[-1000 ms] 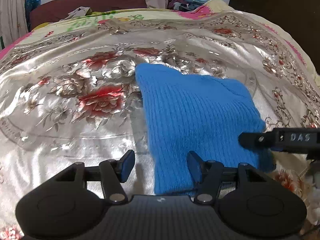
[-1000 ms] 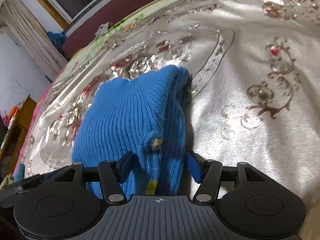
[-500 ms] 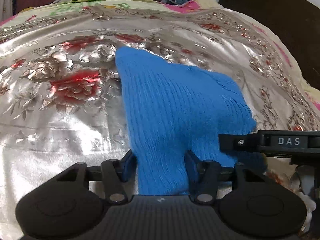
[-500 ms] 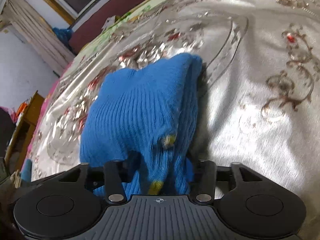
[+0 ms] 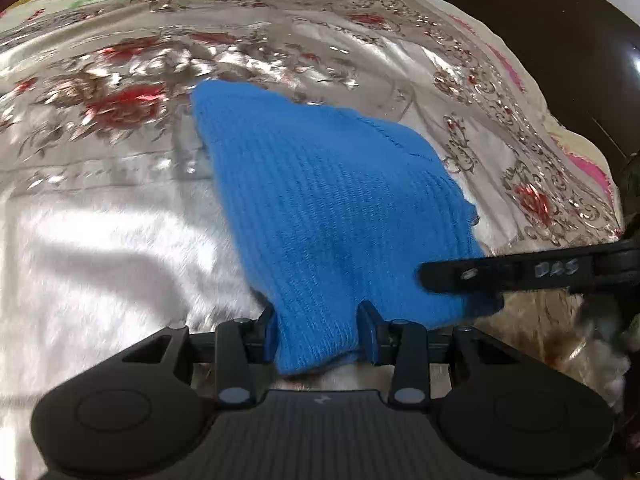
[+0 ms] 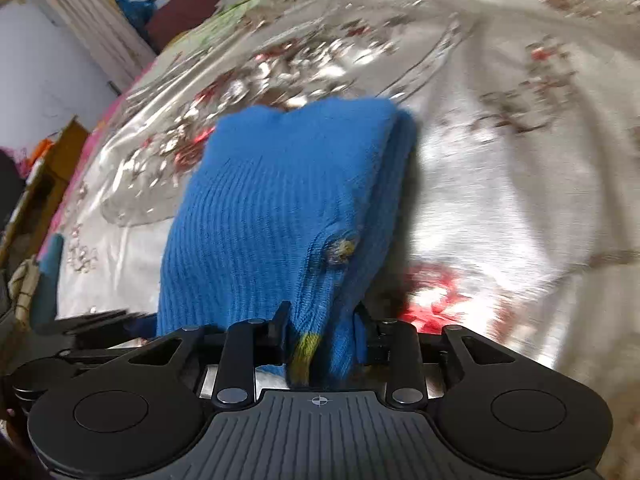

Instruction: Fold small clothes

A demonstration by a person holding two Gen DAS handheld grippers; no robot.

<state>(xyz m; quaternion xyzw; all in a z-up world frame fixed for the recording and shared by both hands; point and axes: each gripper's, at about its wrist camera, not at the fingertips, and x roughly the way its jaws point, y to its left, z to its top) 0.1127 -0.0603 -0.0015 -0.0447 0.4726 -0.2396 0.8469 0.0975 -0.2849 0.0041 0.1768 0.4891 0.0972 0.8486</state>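
A blue ribbed knit garment [image 5: 332, 208] lies folded on a shiny floral bedspread [image 5: 100, 240]. My left gripper [image 5: 320, 336] is shut on the garment's near left corner, with the cloth bunched between the fingers. My right gripper [image 6: 320, 332] is shut on the near right corner, where a button [image 6: 340, 250] and a yellow patch show. The garment [image 6: 280, 200] rises from the bed toward both grippers. The right gripper's black finger [image 5: 500, 276] shows in the left wrist view, at the garment's right edge.
The bedspread [image 6: 500, 200] covers a bed with a maroon headboard [image 6: 224, 12] at the far end. A dark curved board [image 5: 560, 40] stands at the right. A wall and wooden furniture [image 6: 48, 168] lie to the left of the bed.
Both grippers moved onto the garment's near corners and closed on them. The near edge has lifted off the bedspread.
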